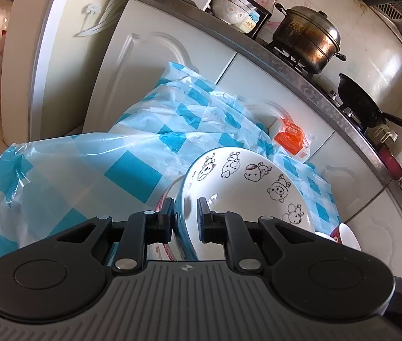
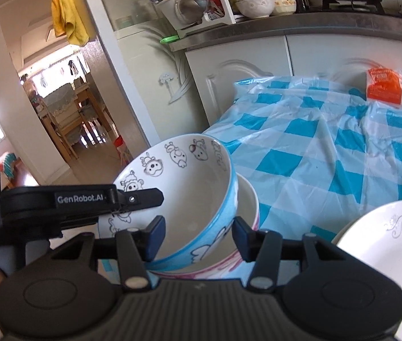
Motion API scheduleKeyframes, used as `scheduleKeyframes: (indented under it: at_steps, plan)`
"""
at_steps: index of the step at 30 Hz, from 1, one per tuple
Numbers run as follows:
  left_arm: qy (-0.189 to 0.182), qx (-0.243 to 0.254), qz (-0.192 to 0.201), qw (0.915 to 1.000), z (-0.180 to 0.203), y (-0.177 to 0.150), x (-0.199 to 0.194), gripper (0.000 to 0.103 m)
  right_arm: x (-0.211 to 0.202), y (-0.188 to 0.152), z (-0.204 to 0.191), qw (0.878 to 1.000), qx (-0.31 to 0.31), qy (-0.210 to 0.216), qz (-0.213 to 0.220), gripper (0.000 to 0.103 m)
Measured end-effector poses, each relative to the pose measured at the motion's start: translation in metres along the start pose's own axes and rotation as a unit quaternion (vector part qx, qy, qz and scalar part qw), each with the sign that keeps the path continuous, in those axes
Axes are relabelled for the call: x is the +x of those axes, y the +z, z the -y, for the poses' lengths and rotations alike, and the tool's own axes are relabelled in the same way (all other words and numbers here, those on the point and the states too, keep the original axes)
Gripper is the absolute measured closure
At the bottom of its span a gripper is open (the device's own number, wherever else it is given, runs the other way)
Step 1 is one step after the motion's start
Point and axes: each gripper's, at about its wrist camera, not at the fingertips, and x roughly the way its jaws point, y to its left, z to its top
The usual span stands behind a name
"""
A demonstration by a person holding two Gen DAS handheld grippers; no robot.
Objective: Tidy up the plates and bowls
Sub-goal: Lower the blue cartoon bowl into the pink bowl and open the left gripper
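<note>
Two bowls (image 2: 189,199) nested, lower one mostly hidden

White lettering "GenRobot.AI" stands on the side of the black plastic left gripper (image 2: 132,199) seen from the right wrist. Print on the orange-and-white packet (image 2: 388,88) is too blurred to read.

both wrist views look forward and down along own jaws, close over checked cloth (image 1: 132,170) toward cabinet doors (image 2: 243,85). shared: cartoon bowl (image 1: 246,187) (image 2: 189,193), cloth, orange packet (image 1: 290,137) (image 2: 385,88).
</note>
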Motion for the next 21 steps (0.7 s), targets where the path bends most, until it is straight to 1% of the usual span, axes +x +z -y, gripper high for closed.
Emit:
scheduleKeyframes:
  at_steps: [5,6,7,8,9,10,12,14,17,21]
  plan:
    - [-0.002,-0.005,0.000,1.0000,0.000,-0.001,0.000,0.091,-0.003,0.002,0.001,1.000,-0.006,-0.006,0.005,0.050]
    - [-0.001,-0.004,0.001,1.0000,0.001,-0.001,0.000,0.074,-0.004,0.002,0.001,1.000,-0.005,-0.007,0.006,0.047]
    - [-0.007,-0.004,0.001,1.0000,0.001,-0.001,0.000,0.065,-0.007,0.002,0.001,1.000,-0.007,-0.016,0.012,0.038]
    - [-0.007,0.000,0.001,1.0000,0.003,-0.001,0.000,0.067,-0.010,0.004,0.000,0.999,-0.014,-0.024,0.020,0.033]
    - [-0.002,0.004,0.002,1.0000,0.006,-0.002,0.000,0.071,-0.013,0.005,-0.001,0.999,-0.019,-0.027,0.025,0.033]
    - [-0.001,0.005,0.003,1.0000,0.006,-0.002,0.000,0.071,-0.016,0.006,-0.001,0.999,-0.022,-0.028,0.029,0.033]
    - [-0.002,0.002,0.001,1.0000,0.005,-0.002,0.000,0.070,-0.019,0.008,0.003,0.999,-0.014,-0.033,0.036,0.032]
    - [-0.005,0.001,-0.001,1.0000,0.004,-0.001,0.000,0.069,-0.020,0.009,0.011,0.999,0.002,-0.035,0.039,0.026]
    - [-0.004,0.002,-0.002,1.0000,0.006,-0.001,0.000,0.068,-0.021,0.009,0.020,0.998,0.020,-0.036,0.041,0.025]
    - [-0.004,0.004,-0.003,1.0000,0.007,0.001,-0.002,0.064,-0.026,0.009,0.025,0.997,0.035,-0.034,0.053,0.020]
